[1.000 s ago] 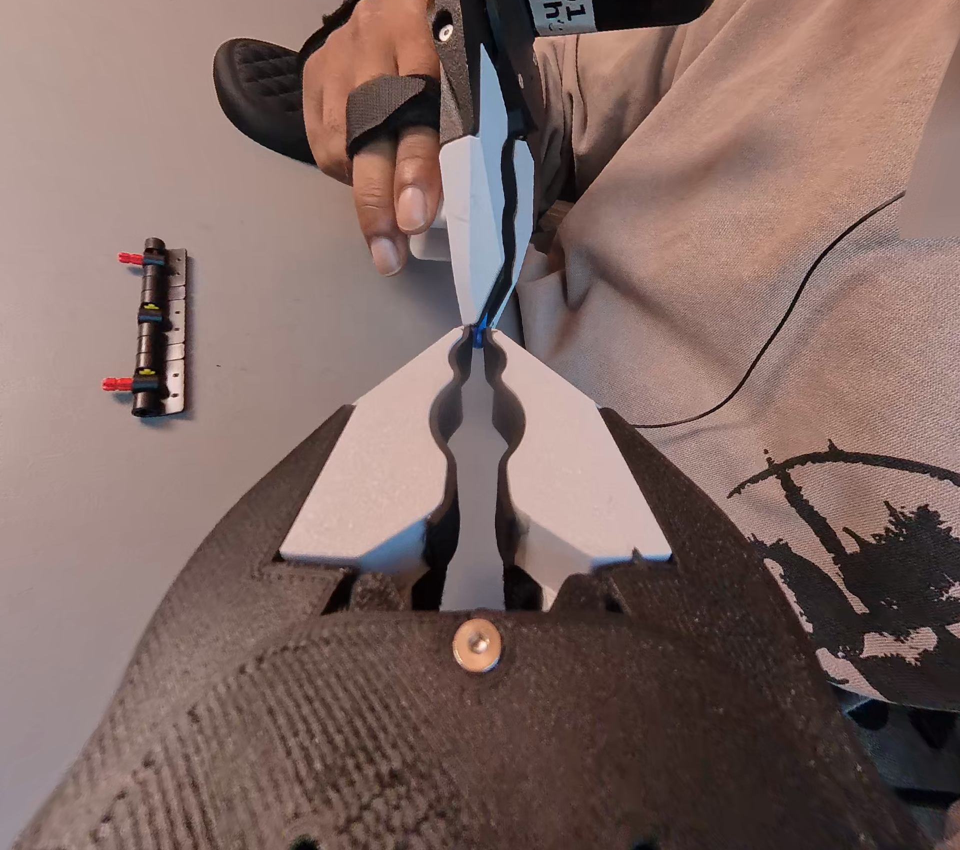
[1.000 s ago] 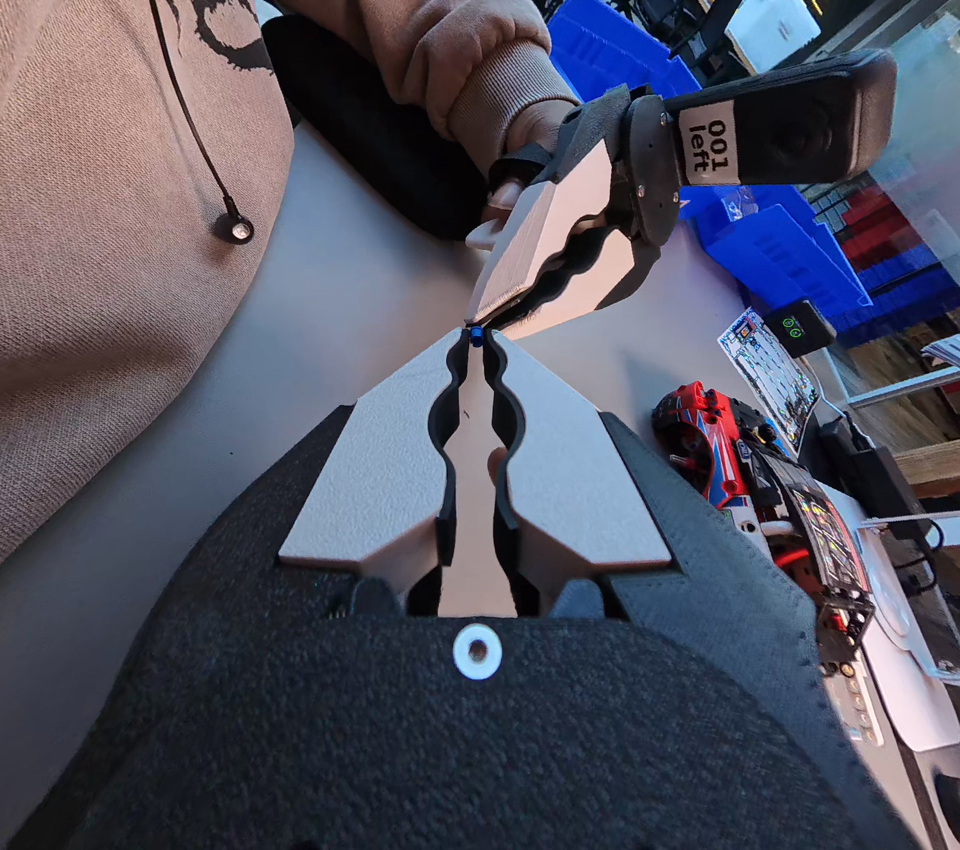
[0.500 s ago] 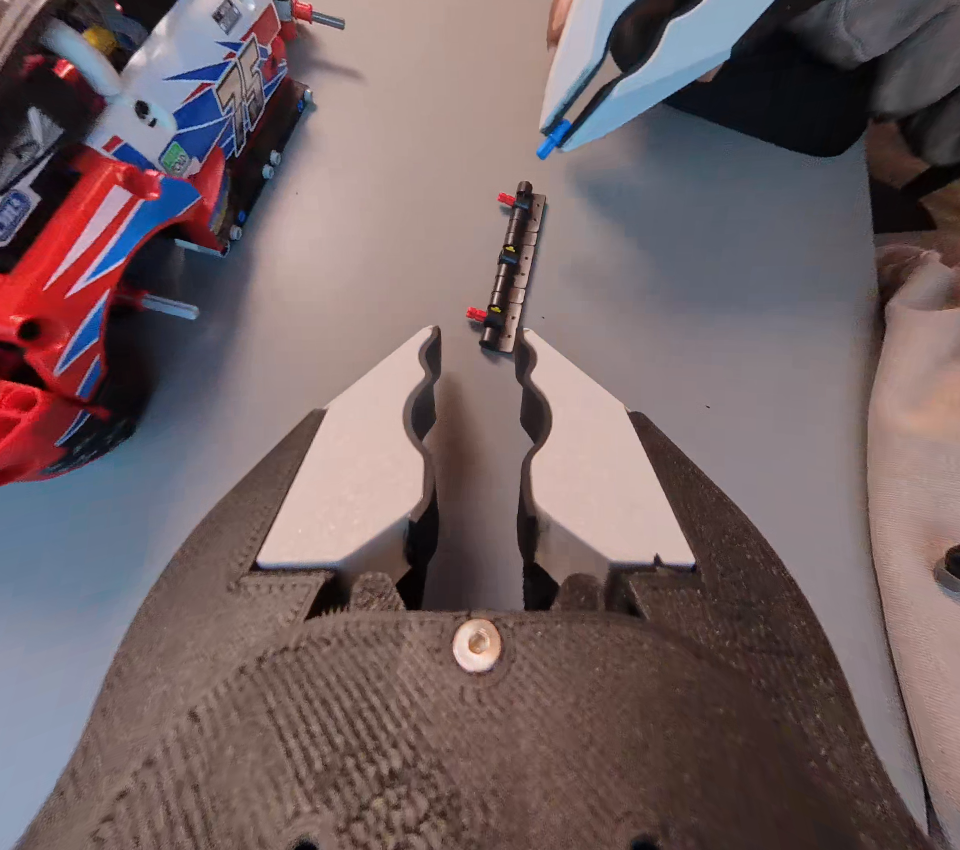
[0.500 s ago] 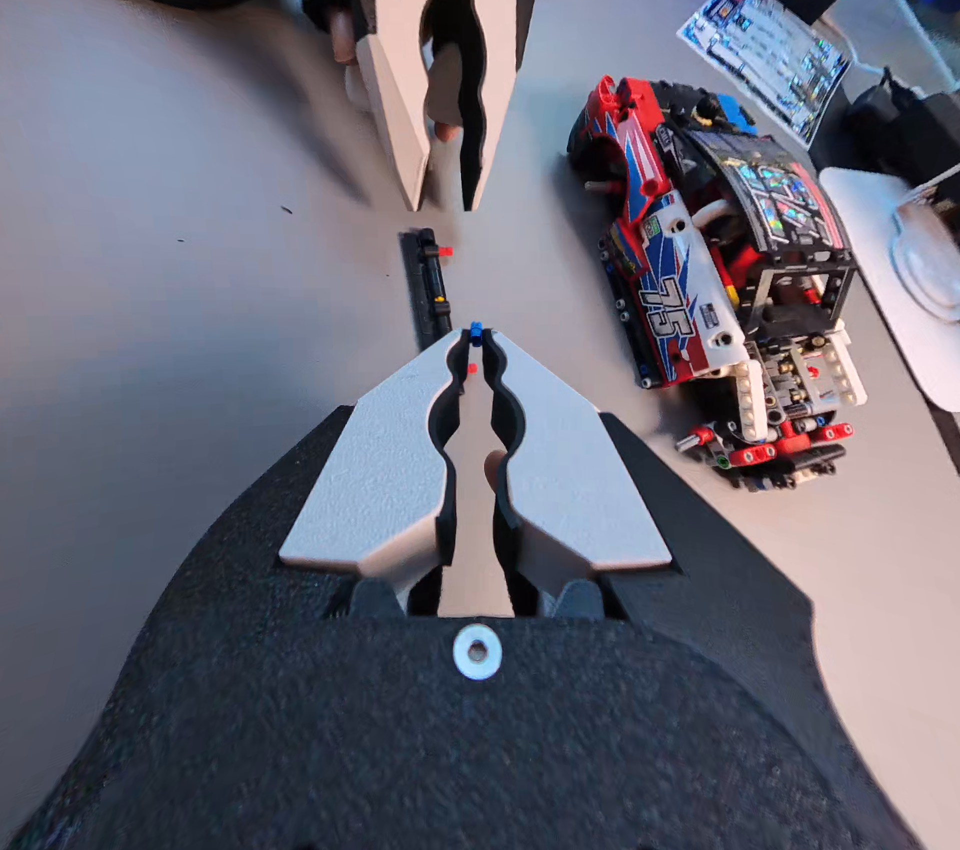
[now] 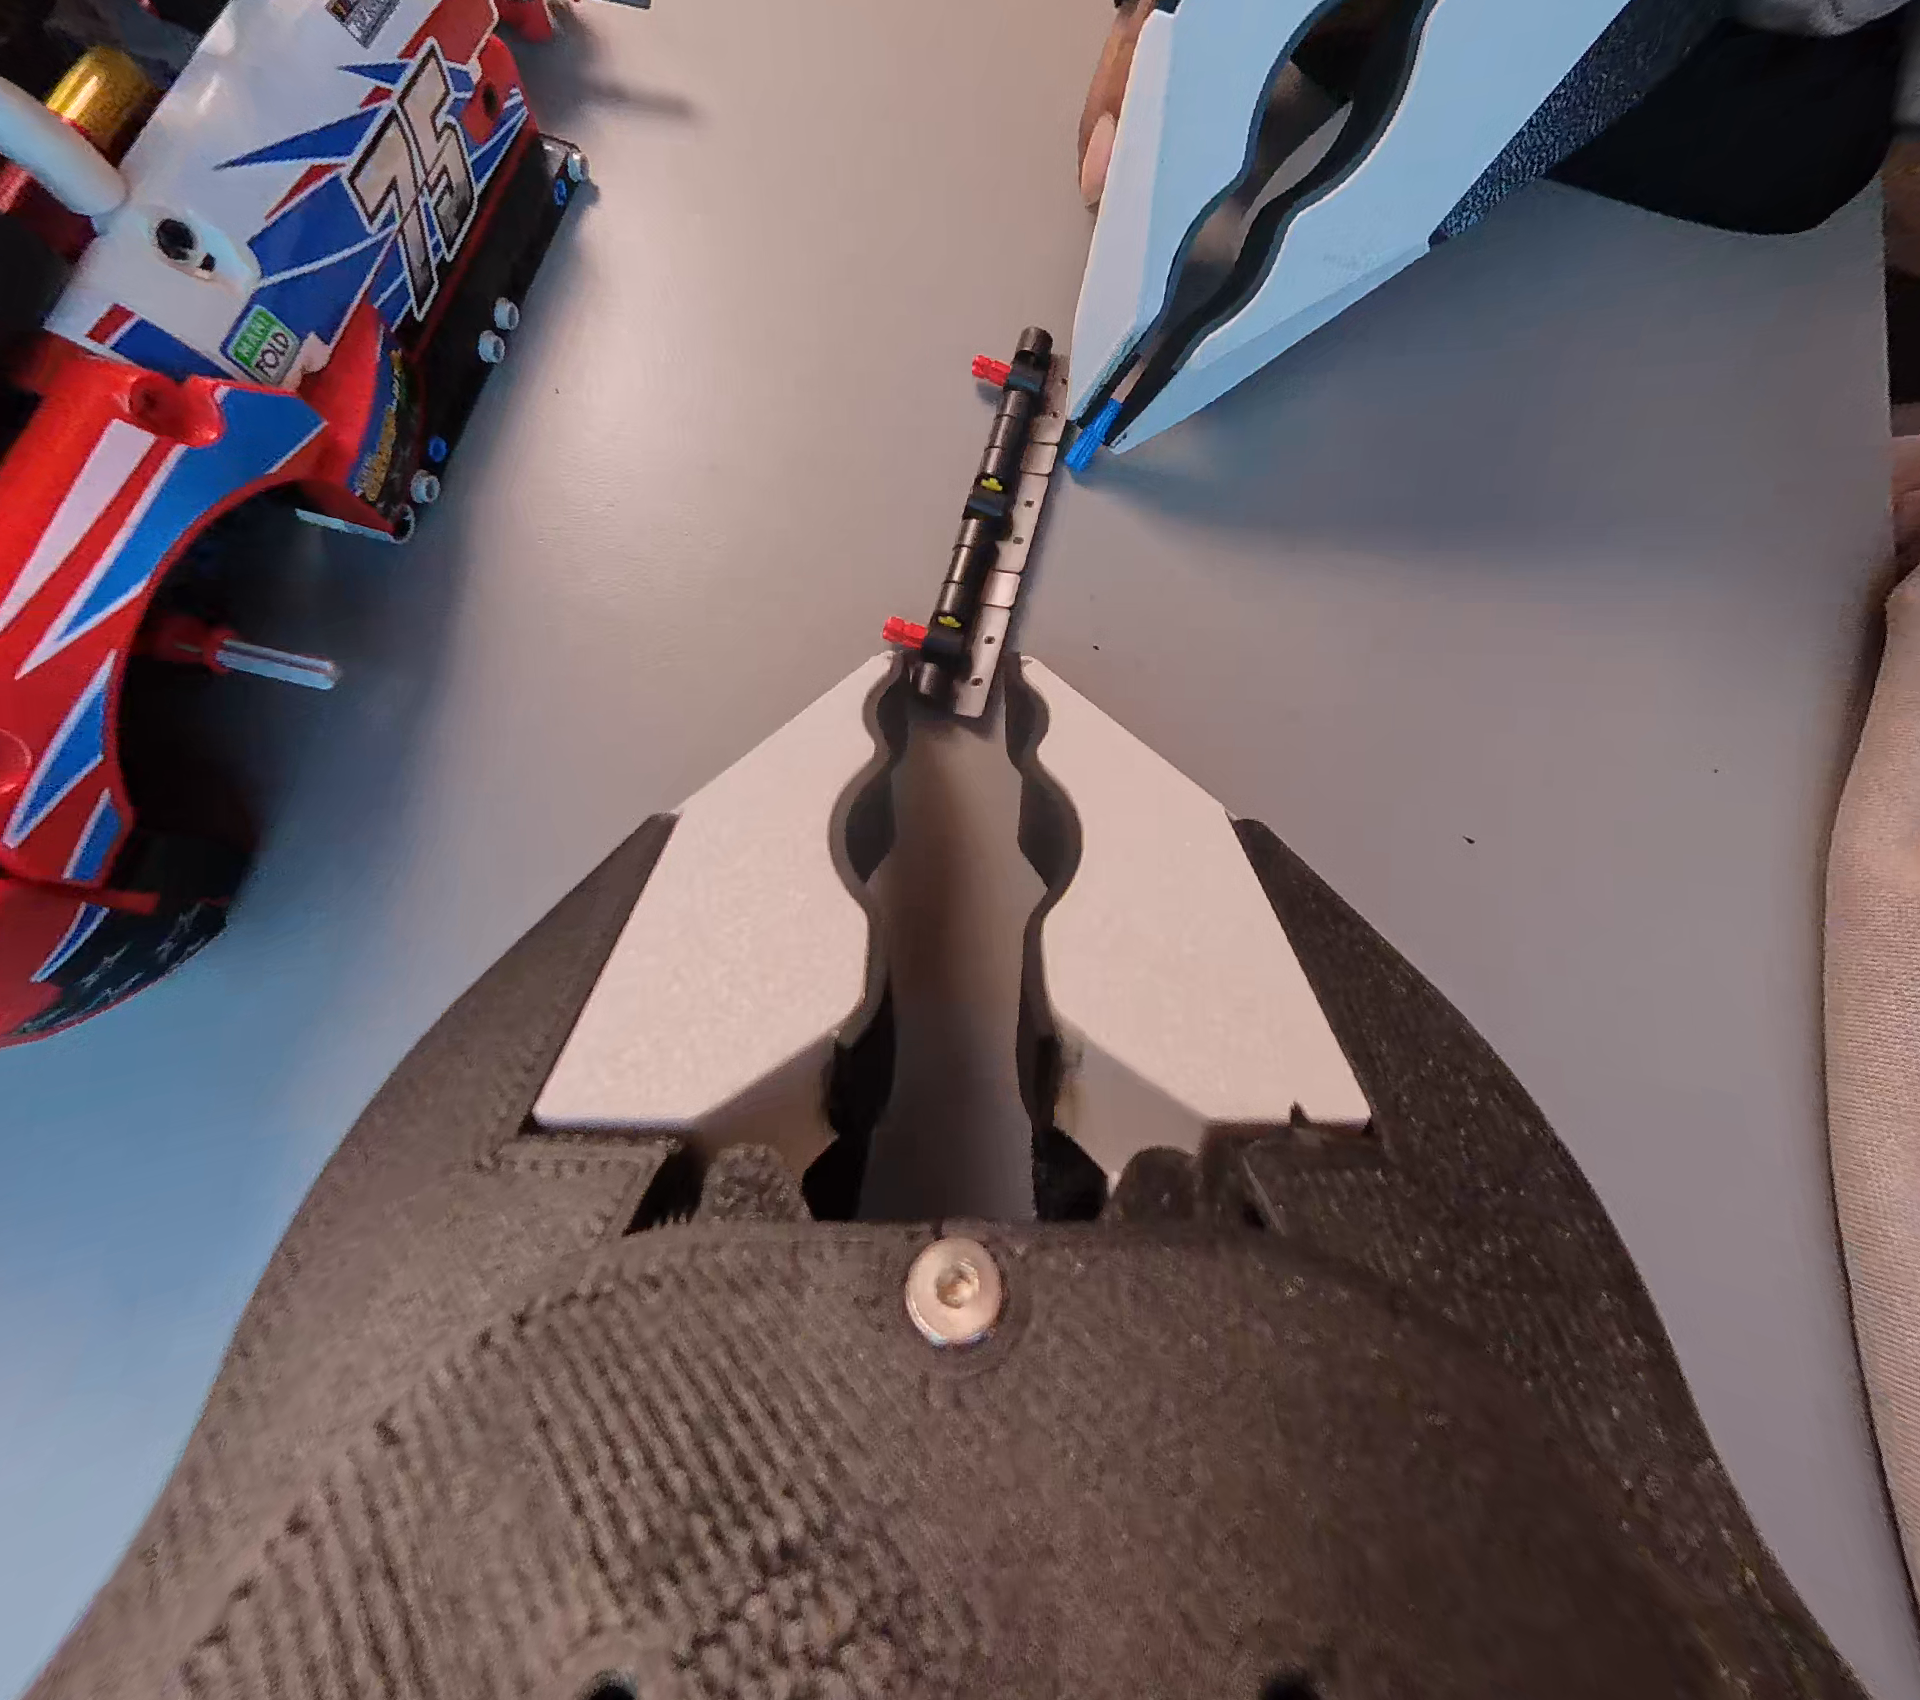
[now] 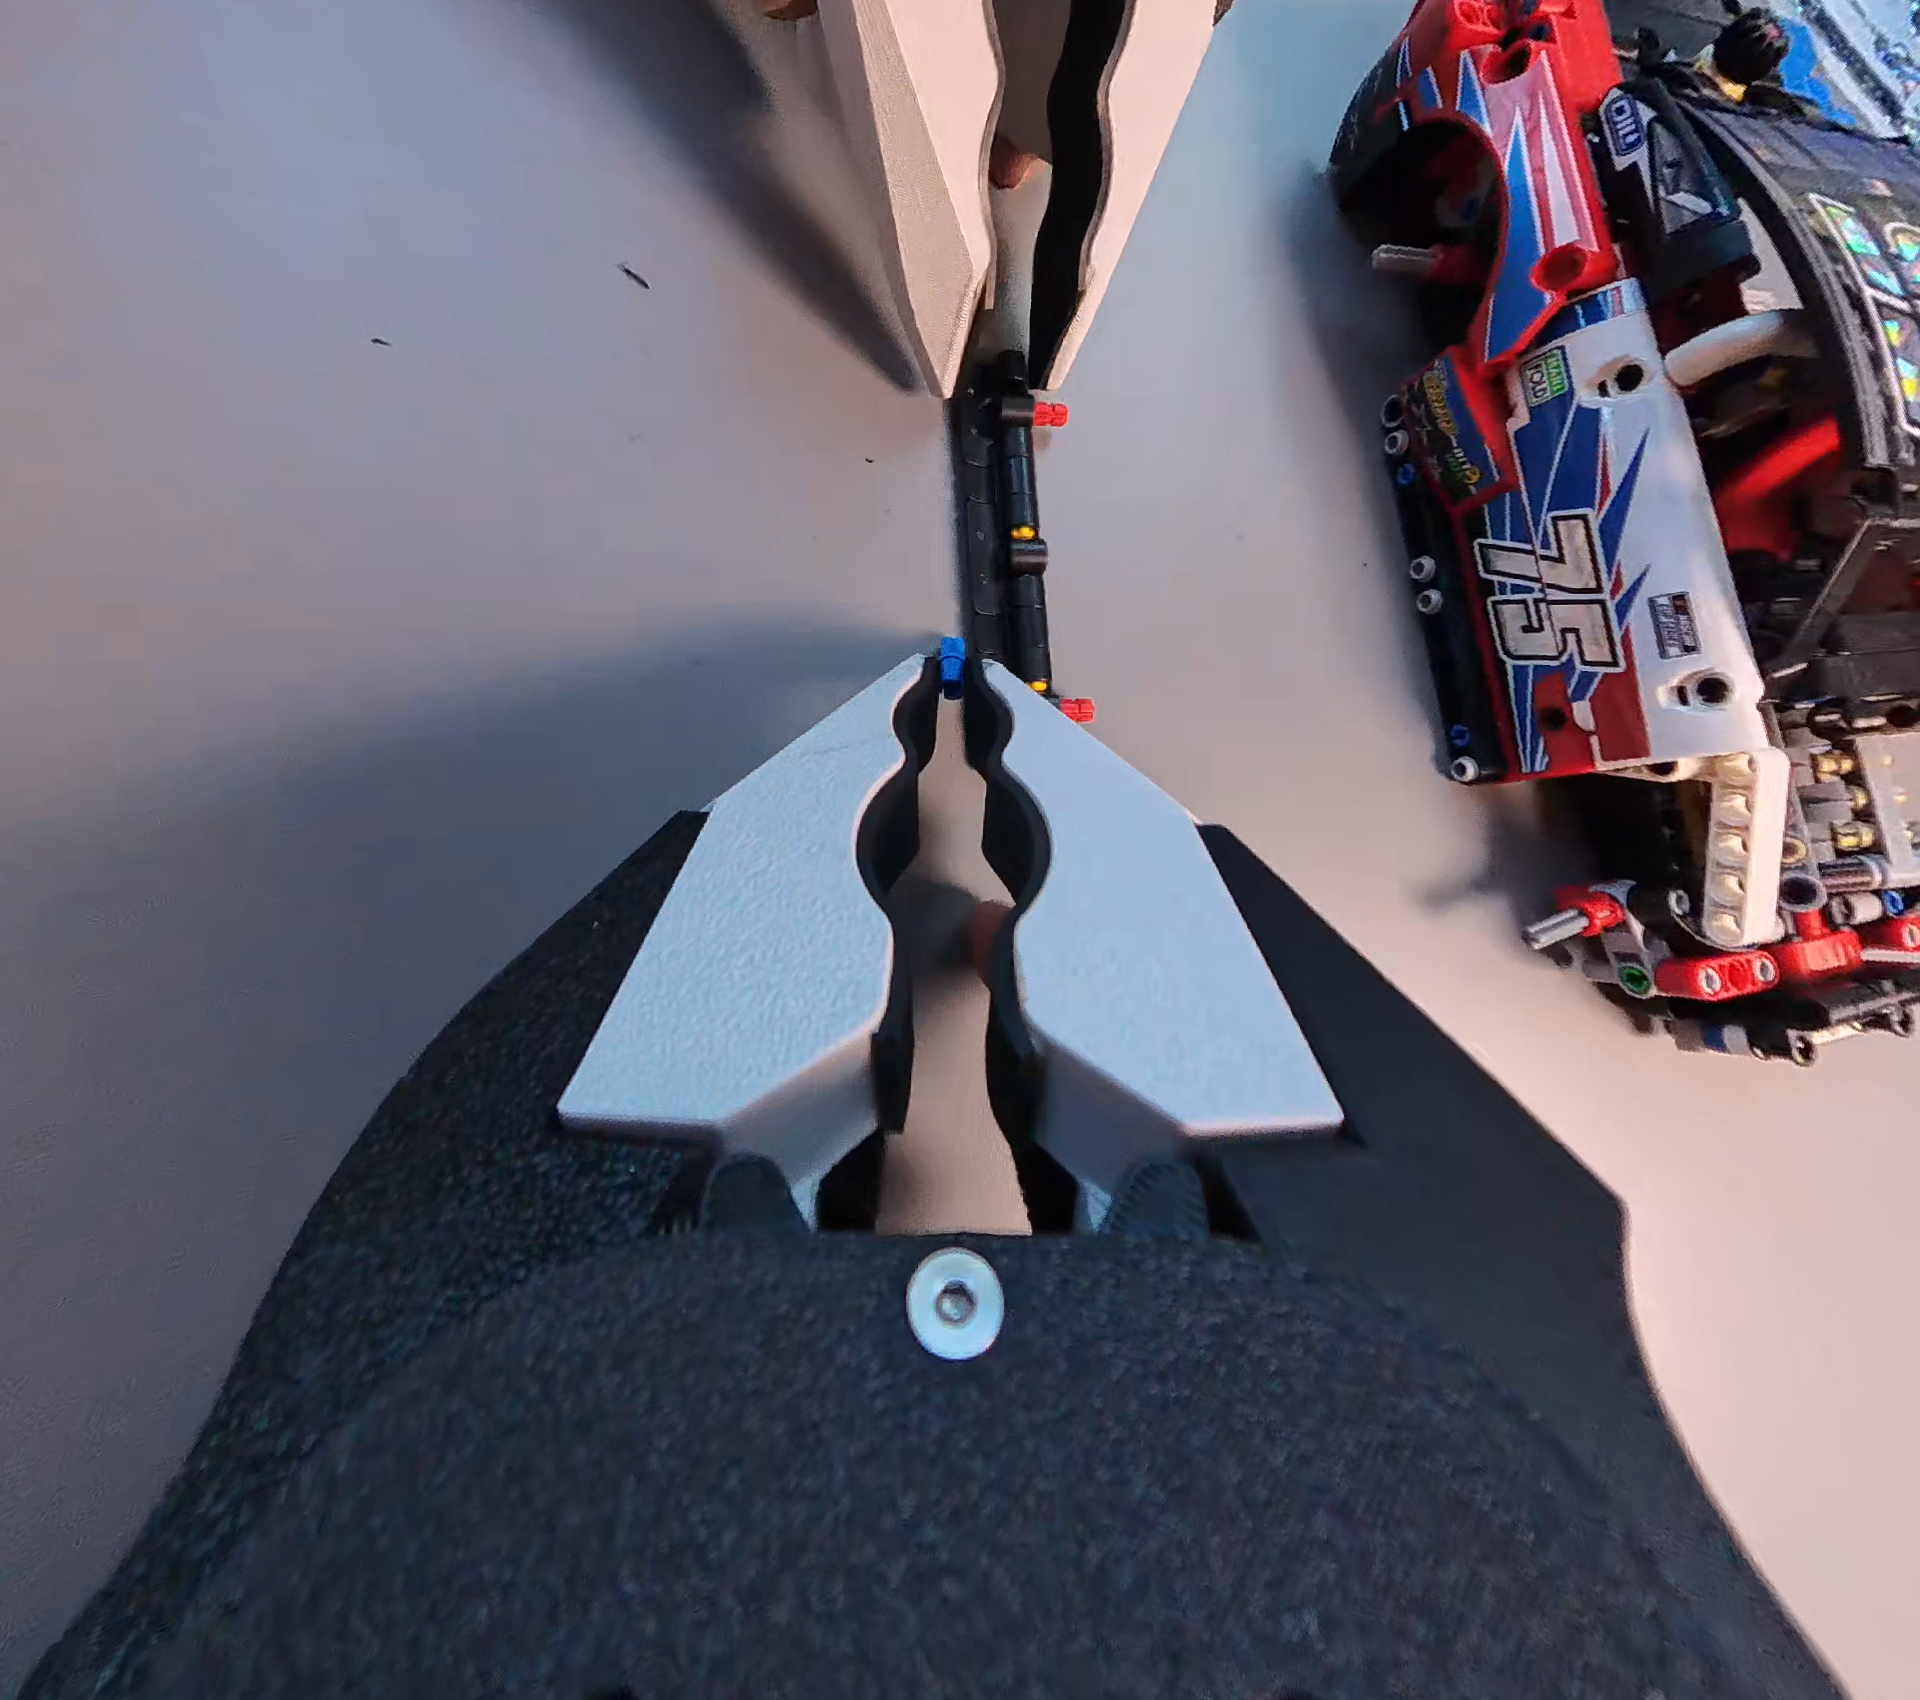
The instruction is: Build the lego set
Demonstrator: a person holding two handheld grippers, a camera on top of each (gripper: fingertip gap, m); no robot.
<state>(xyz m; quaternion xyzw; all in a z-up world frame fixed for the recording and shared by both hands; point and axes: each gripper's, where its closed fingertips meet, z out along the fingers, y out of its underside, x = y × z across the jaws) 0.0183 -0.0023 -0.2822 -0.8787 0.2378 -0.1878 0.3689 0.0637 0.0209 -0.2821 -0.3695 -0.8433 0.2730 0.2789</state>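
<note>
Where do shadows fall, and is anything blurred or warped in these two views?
Left wrist view: sharp at the beam, car edge warped by the wide lens. Right wrist view: broad shadow left of the right tool, car slightly soft.

Two close, downward wrist views from opposite ends of the black beam [image 5: 987,528] [image 6: 1003,528], shared with the car [image 5: 260,279] [image 6: 1621,528].

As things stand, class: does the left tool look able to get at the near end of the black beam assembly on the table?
Probably yes. The left tool is open, its tips either side of the black beam assembly's near end, nothing between. The right tool, holding a blue pin, sits at the far end.
</note>
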